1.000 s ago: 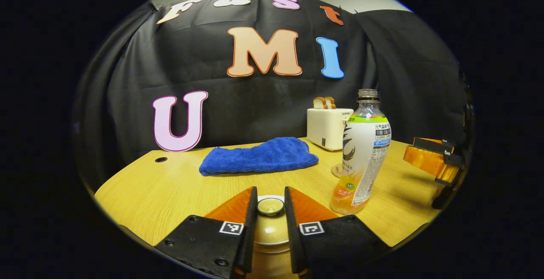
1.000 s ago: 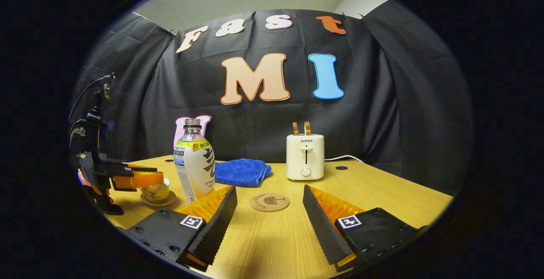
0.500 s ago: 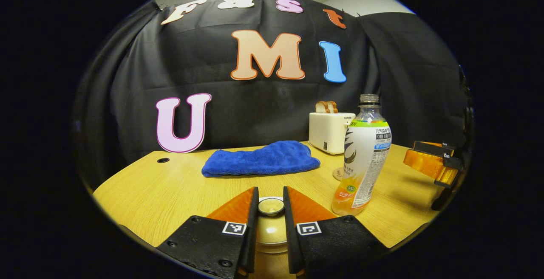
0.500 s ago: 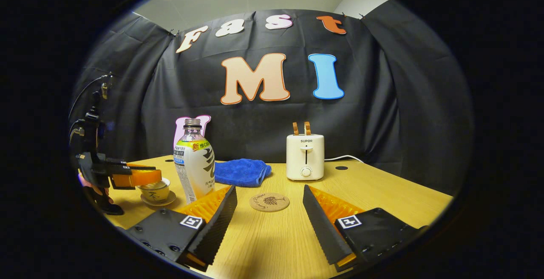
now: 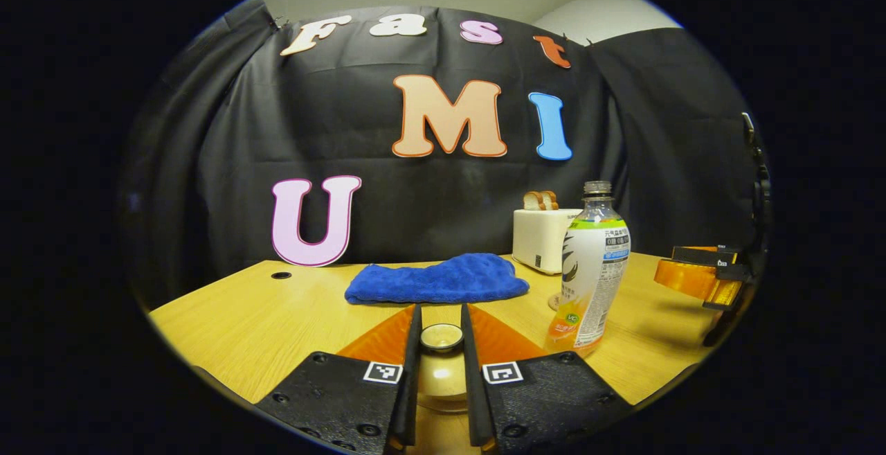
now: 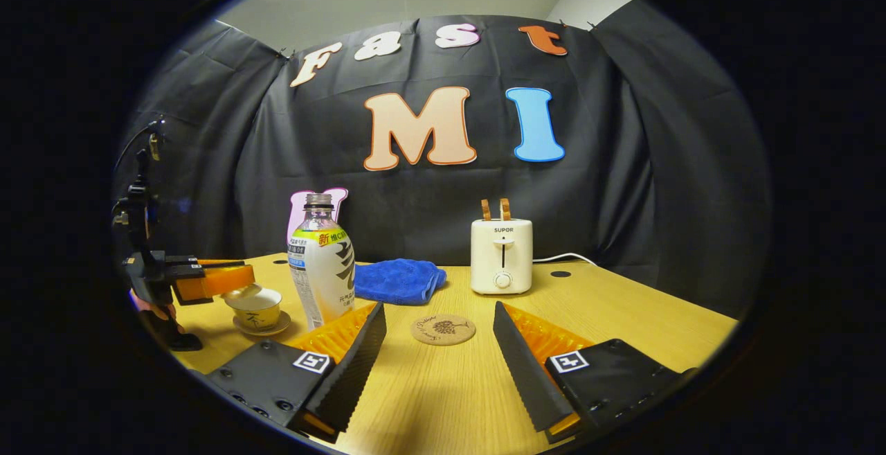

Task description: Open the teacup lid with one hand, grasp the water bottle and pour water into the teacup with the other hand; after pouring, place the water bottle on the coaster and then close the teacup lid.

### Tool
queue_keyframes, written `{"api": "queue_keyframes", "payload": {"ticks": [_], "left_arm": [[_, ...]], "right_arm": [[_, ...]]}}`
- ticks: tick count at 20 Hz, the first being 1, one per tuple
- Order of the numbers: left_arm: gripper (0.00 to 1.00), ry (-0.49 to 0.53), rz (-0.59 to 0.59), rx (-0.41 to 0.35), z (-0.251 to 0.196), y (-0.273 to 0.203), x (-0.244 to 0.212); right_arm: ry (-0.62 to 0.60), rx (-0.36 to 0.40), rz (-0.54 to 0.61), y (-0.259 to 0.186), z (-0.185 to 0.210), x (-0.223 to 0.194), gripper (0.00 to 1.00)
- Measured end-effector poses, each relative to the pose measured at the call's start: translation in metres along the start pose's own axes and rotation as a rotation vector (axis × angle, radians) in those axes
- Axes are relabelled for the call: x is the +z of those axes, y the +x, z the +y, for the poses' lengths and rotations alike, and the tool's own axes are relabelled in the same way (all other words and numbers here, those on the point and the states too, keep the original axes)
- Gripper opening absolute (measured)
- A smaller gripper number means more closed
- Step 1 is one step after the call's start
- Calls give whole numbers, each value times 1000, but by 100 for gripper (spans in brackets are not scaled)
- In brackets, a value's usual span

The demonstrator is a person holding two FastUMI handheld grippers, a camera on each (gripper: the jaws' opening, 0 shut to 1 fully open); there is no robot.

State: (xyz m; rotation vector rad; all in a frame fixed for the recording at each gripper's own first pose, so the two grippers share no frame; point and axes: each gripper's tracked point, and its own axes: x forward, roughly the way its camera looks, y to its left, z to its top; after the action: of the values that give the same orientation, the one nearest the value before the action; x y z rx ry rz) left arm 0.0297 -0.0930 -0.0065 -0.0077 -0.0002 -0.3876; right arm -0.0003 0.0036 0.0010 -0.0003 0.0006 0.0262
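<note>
My left gripper [image 5: 441,334] is shut on the knob of the cream teacup lid [image 5: 441,372]. In the right gripper view that left gripper [image 6: 221,280] holds the lid [image 6: 243,291] lifted a little above the cream teacup [image 6: 255,307], which sits on its saucer at the table's left. The uncapped water bottle [image 6: 320,264] with a white and green label stands upright right of the cup; in the left gripper view the bottle [image 5: 590,268] is to the right. My right gripper [image 6: 438,344] is open, low over the table, with the round cork coaster [image 6: 443,329] beyond its fingers.
A folded blue cloth [image 6: 398,280] lies behind the bottle. A cream toaster [image 6: 501,255] with two bread slices stands at the back, its cable trailing right. The wooden table [image 6: 623,316] has cable holes near the back edge. A hand [image 6: 156,309] holds the left gripper.
My left gripper has risen with the lid, which has come off the teacup. The right gripper has barely moved.
</note>
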Motion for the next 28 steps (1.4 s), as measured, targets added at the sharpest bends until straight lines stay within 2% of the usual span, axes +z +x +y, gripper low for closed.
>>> {"api": "queue_keyframes", "payload": {"ticks": [1, 3, 5, 6, 10, 14, 15, 18, 22, 25, 28], "left_arm": [[27, 1, -3, 10, 3, -2, 1], [27, 4, -4, 39, 12, -7, 1], [27, 5, -7, 70, 20, -12, 2], [27, 5, -5, 89, 26, -15, 1], [28, 6, -5, 154, 43, -24, 1], [27, 7, -2, 168, 50, -27, 1], [27, 7, -4, 169, 51, -27, 0], [27, 9, -3, 189, 61, -29, 0], [27, 10, -3, 214, 79, -33, 0], [27, 9, -5, 230, 94, -37, 1], [27, 10, -5, 243, 105, -41, 0]], "right_arm": [[0, 1, 0, 0, 0, 0, 98], [0, 4, 0, 0, 1, 0, 96], [1, 21, 3, 0, 4, 0, 100], [2, 39, 5, 0, 8, -1, 96], [5, 145, 10, -1, 29, -2, 96], [9, 234, 16, -1, 52, -4, 100], [10, 262, 19, -1, 60, -4, 96], [13, 316, 27, 2, 81, -6, 96], [7, 331, 60, 14, 103, -13, 96], [-4, 282, 108, 27, 106, -20, 98], [-8, 273, 145, 40, 114, -27, 96]]}}
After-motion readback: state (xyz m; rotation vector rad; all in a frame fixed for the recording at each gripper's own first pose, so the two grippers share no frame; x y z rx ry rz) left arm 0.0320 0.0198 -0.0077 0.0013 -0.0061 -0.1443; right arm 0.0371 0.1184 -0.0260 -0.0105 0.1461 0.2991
